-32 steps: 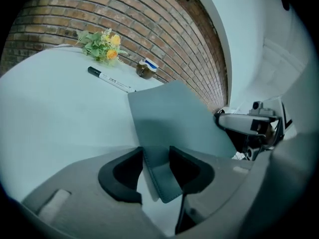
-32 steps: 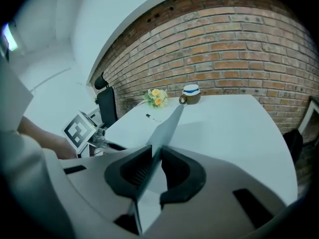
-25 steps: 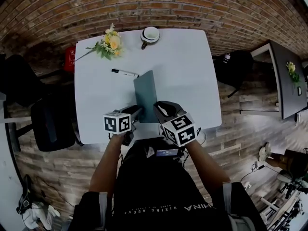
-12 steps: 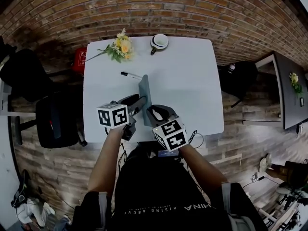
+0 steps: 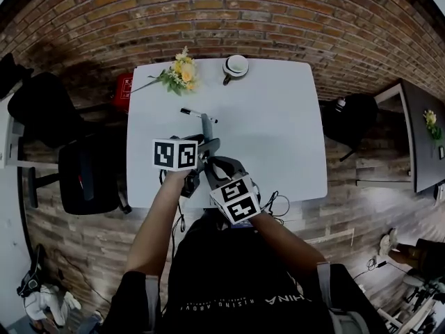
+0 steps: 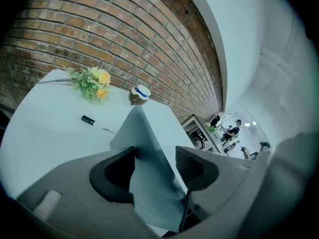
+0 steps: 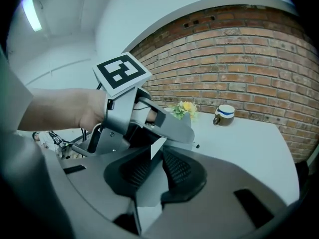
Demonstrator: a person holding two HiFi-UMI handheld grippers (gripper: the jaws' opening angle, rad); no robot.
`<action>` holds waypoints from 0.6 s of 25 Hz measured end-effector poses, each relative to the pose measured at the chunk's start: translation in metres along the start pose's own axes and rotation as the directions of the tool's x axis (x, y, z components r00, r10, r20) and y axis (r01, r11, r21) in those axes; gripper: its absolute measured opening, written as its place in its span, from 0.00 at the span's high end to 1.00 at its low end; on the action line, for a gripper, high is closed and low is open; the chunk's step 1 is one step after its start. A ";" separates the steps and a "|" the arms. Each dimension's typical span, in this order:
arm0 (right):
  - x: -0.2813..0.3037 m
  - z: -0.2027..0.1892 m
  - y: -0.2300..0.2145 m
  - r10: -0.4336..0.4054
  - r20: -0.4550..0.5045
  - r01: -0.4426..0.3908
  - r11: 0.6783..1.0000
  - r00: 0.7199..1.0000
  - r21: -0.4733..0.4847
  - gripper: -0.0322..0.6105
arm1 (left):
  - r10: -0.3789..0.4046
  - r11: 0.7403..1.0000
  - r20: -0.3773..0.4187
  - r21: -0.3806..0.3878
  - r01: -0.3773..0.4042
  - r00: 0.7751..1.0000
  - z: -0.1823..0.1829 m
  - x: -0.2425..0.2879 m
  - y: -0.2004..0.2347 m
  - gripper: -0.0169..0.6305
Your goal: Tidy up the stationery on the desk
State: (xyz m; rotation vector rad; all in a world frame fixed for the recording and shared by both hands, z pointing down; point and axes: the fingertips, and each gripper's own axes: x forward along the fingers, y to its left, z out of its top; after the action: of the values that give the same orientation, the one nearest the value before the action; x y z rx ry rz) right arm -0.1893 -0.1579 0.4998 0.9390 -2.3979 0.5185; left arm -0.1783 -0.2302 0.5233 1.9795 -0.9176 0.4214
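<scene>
Jaws of the left gripper (image 6: 155, 154), just opened wide, flank an upright slate-grey folder (image 6: 143, 129); the right gripper (image 7: 155, 162) pinches its edge.

Smooth white table (image 5: 278, 131), rough brick wall (image 5: 278, 19), matt grey notebook (image 6: 145, 133)
</scene>
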 end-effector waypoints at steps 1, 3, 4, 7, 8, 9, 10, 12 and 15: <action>0.001 0.000 0.002 0.006 -0.002 -0.006 1.000 1.000 -0.001 0.82 | 0.018 1.000 -0.011 0.011 -0.018 1.000 -0.001 0.001 0.002 0.60; 0.002 0.001 0.006 0.021 -0.009 -0.021 1.000 1.000 -0.001 0.82 | 0.056 0.998 -0.026 0.031 -0.055 0.998 -0.004 0.001 0.008 0.60; 0.003 0.001 0.008 0.029 -0.010 -0.029 1.000 1.000 -0.003 0.82 | 0.067 0.997 -0.030 0.034 -0.066 0.997 -0.004 0.000 0.011 0.60; 0.007 0.004 0.012 0.063 0.001 -0.063 0.998 0.998 -0.013 0.82 | 0.066 0.998 -0.033 0.009 -0.066 0.997 -0.005 -0.004 0.017 0.61; 0.008 0.005 0.014 0.075 0.009 -0.075 0.997 0.997 -0.017 0.82 | 0.063 0.998 -0.034 -0.004 -0.063 0.997 -0.005 -0.005 0.019 0.62; 0.008 0.007 0.015 0.085 0.014 -0.085 0.996 0.996 -0.019 0.83 | 0.060 0.998 -0.035 -0.017 -0.060 0.998 -0.005 -0.007 0.021 0.63; 0.007 0.007 0.015 0.091 0.015 -0.091 0.996 0.996 -0.018 0.84 | 0.058 0.998 -0.035 -0.029 -0.059 0.998 -0.006 -0.010 0.022 0.65; 0.005 0.007 0.013 0.093 0.013 -0.093 0.996 0.996 -0.008 0.88 | 0.060 0.997 -0.031 -0.051 -0.061 0.998 -0.007 -0.014 0.025 0.69; 0.002 0.005 0.002 0.082 0.018 -0.082 0.997 0.996 0.015 0.89 | 0.064 0.993 -0.015 -0.102 -0.065 0.998 -0.008 -0.022 0.033 0.75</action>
State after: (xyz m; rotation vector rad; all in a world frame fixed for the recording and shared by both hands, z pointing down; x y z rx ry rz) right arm -0.1940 -0.1601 0.4964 0.8577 -2.4597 0.5623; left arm -0.2167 -0.2248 0.5342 1.8569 -0.9788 0.4134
